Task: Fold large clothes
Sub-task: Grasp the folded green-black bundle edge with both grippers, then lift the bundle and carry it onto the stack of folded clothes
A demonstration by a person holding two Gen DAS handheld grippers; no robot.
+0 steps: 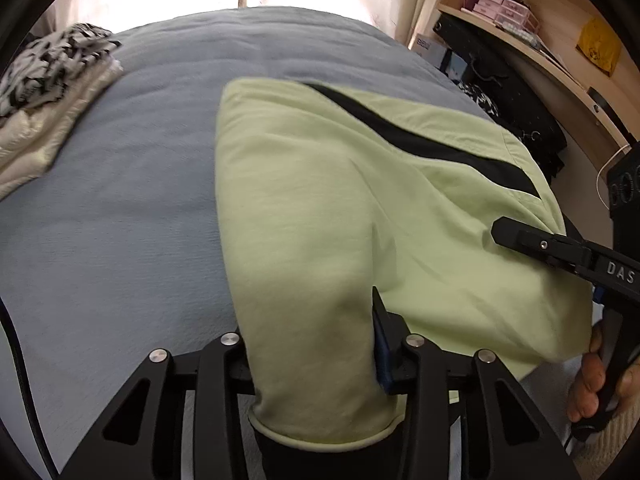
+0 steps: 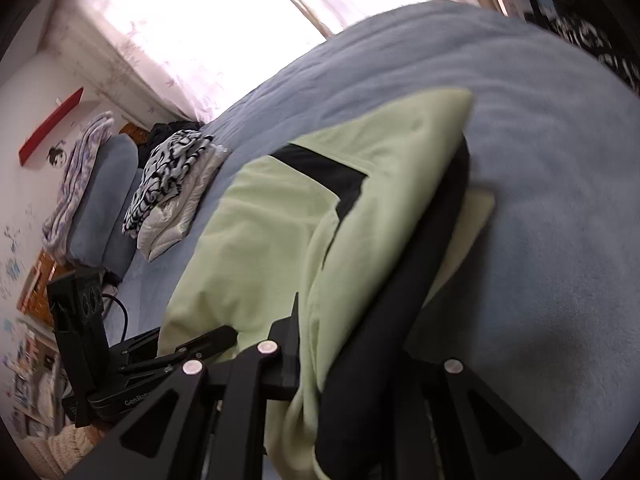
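A pale green garment with black panels (image 1: 320, 200) lies partly lifted over the blue bedspread (image 1: 132, 200). My left gripper (image 1: 316, 344) is shut on a bunched fold of the garment at its near edge. My right gripper (image 2: 348, 344) is shut on the green and black cloth (image 2: 280, 216), which drapes up out of its jaws. The right gripper also shows in the left wrist view (image 1: 532, 240) at the garment's right edge, and the left gripper shows in the right wrist view (image 2: 192, 352) at lower left.
A stack of folded clothes, black-and-white patterned on top of cream (image 1: 44, 92), sits at the bed's left side, also in the right wrist view (image 2: 172, 184). Wooden shelves with boxes (image 1: 520, 12) stand to the right. Blue pillows (image 2: 104, 204) lie at the bed's head.
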